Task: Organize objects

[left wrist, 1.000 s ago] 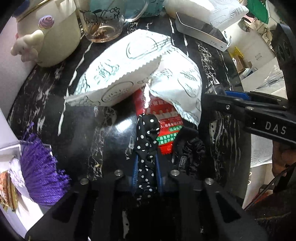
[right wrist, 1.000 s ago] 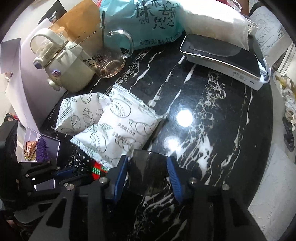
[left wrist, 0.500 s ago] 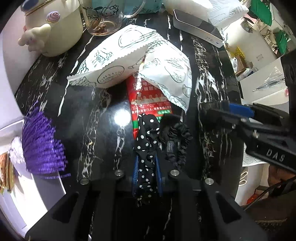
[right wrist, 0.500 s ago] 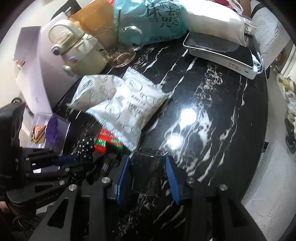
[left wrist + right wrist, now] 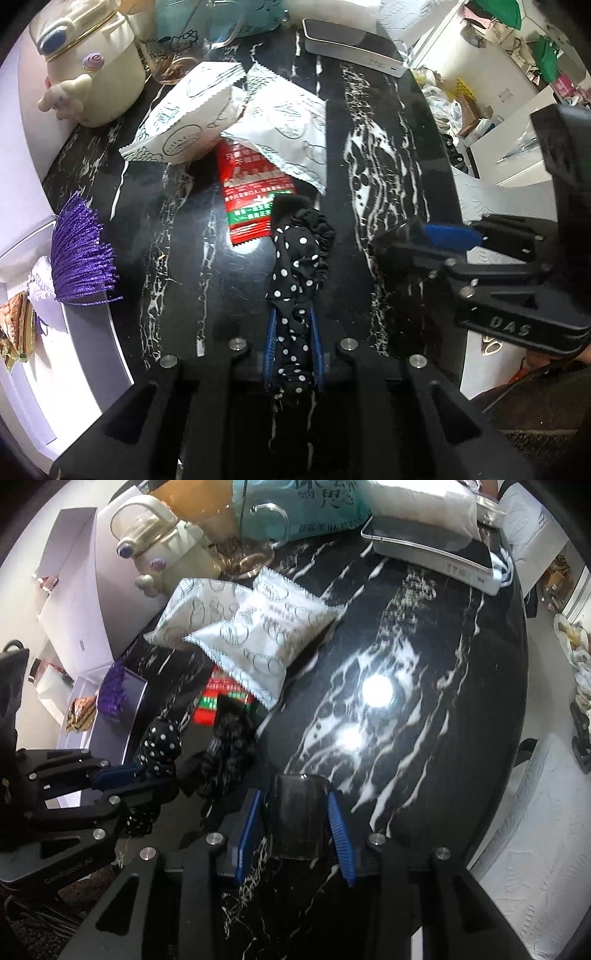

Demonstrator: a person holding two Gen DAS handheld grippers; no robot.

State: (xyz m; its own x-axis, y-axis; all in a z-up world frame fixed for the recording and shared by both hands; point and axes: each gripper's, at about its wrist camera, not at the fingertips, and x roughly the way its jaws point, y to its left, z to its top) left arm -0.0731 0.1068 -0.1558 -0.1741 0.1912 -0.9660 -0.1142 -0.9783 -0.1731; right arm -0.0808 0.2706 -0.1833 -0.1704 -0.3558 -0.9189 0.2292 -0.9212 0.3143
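Observation:
My left gripper (image 5: 291, 332) is shut on a black polka-dot scrunchie (image 5: 293, 266), lifted above the black marble table (image 5: 388, 166); a plain black scrunchie (image 5: 321, 236) hangs with it. The polka-dot scrunchie (image 5: 160, 744) also shows at the left of the right wrist view, beside the black scrunchie (image 5: 229, 749). My right gripper (image 5: 297, 823) is shut on a small clear glass cup (image 5: 299, 812) near the table's front edge. It appears from the side in the left wrist view as the right gripper (image 5: 417, 243). A red snack packet (image 5: 251, 195) lies half under two white snack bags (image 5: 236, 122).
A cream teapot (image 5: 88, 70), a glass mug (image 5: 258, 524) and a teal bag (image 5: 317, 506) stand at the back. A white flat device (image 5: 436, 554) lies back right. At left, a white box (image 5: 85, 350) holds a purple tassel (image 5: 79, 254).
My left gripper rose and pulled back from the snack bags with the scrunchies. My right gripper moved back toward the table's near edge, tightening on the cup.

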